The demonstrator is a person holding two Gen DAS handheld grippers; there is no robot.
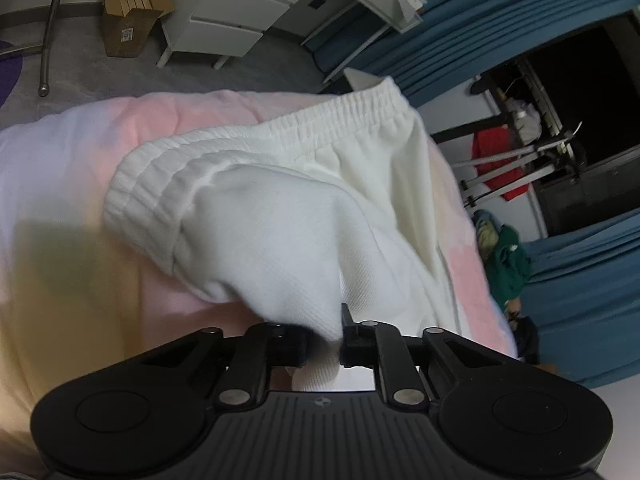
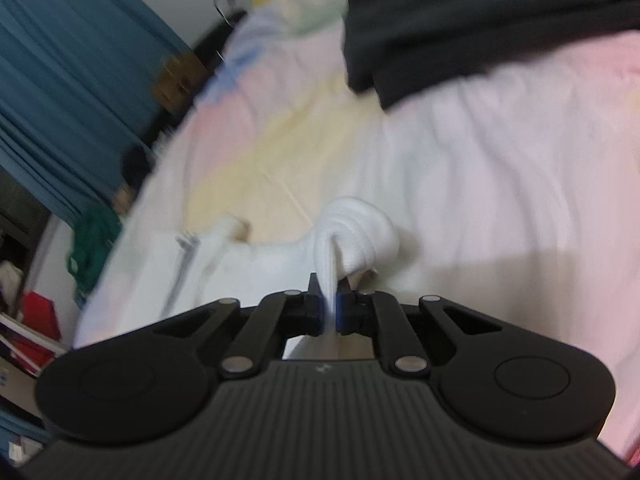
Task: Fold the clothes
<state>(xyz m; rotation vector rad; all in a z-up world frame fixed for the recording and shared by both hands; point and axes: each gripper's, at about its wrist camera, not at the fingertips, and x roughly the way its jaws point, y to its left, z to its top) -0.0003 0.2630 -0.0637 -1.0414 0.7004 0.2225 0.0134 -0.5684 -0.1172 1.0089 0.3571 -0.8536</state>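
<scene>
Both tongs (image 1: 324, 340) (image 2: 329, 308) apparently pinch the white garment (image 1: 280, 208).

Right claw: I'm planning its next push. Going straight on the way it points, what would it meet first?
The right claw is already shut on the white ribbed-waistband garment. Straight on, it would likely press into that bunched white fabric, then the pastel pink-and-yellow bedspread beyond; depth is blurred.

White sweatpants (image 1: 288, 200) lay bunched on the bed, ribbed waistband toward 12 o'clock, fabric pinched at 6.
</scene>
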